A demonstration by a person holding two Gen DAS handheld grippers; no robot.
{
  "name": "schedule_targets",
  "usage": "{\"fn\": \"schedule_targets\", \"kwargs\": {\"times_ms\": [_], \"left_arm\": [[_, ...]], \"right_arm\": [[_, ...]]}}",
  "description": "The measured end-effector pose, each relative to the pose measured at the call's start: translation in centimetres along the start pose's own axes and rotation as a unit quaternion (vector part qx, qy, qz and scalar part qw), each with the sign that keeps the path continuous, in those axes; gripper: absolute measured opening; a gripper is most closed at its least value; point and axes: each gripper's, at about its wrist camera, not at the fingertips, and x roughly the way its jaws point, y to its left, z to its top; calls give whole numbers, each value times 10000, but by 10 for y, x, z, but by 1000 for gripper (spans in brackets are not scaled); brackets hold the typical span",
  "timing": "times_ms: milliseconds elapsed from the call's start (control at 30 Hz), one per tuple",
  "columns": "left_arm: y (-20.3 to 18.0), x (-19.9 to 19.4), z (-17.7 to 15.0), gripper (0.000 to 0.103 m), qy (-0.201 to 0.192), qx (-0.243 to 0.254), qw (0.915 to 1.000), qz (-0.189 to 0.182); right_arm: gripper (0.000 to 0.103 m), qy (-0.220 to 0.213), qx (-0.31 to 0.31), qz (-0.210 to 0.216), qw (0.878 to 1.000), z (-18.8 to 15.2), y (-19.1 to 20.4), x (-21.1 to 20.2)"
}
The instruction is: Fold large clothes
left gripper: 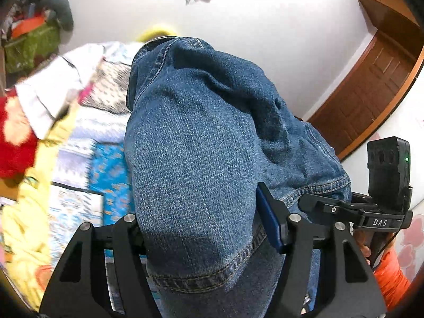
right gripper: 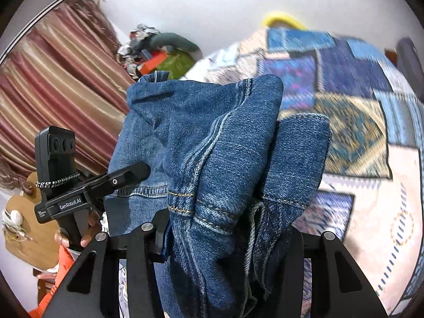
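Note:
A pair of blue denim jeans [left gripper: 196, 137] fills the left wrist view, bunched and draped over my left gripper [left gripper: 209, 228], whose fingers are closed on the denim near a stitched hem. In the right wrist view the same jeans [right gripper: 212, 159] hang in thick folds over my right gripper [right gripper: 230, 235], whose fingers clamp the cloth near a seam. Both grippers hold the jeans lifted above the bed. The right gripper [left gripper: 381, 212] shows at the right edge of the left wrist view; the left gripper [right gripper: 87, 193] shows at the left of the right wrist view. All fingertips are mostly hidden by denim.
A patchwork quilt [right gripper: 344, 106] covers the bed [left gripper: 87, 164] below. A pile of clothes [left gripper: 31, 34] lies at the bed's far corner by the white wall. A wooden door [left gripper: 371, 87] stands right. Striped curtains [right gripper: 53, 79] hang left. A red and yellow blanket [left gripper: 18, 137] lies left.

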Motion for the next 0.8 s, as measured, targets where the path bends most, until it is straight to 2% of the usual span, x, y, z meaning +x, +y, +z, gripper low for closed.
{"fn": "schedule_targets", "kwargs": {"times_ms": [133,233,533,633,700,800], "left_arm": [[19,-9,-5,65,54,-127,9998,159],[42,0,-10,65,228,-282,9989,286],[117,51,-69,65,1029,-834,9899,497],[141,70,-89,68,1133,-1094,9867,414],[157,76,-100,72,1068,-1329,9851,206],[165,76,-113,75,992,-1527,9832,80]], "right_arm": [[46,124,38,149,9998,2,20,25],[46,345,102,218,9991,-3,24,54],[46,1214,543,218,9909,-45,-2,162],[46,1259,593,205,9901,-54,-11,182],[46,1243,600,247,9901,-54,-13,188],[51,1257,312,82,9915,-56,-6,195]]}}
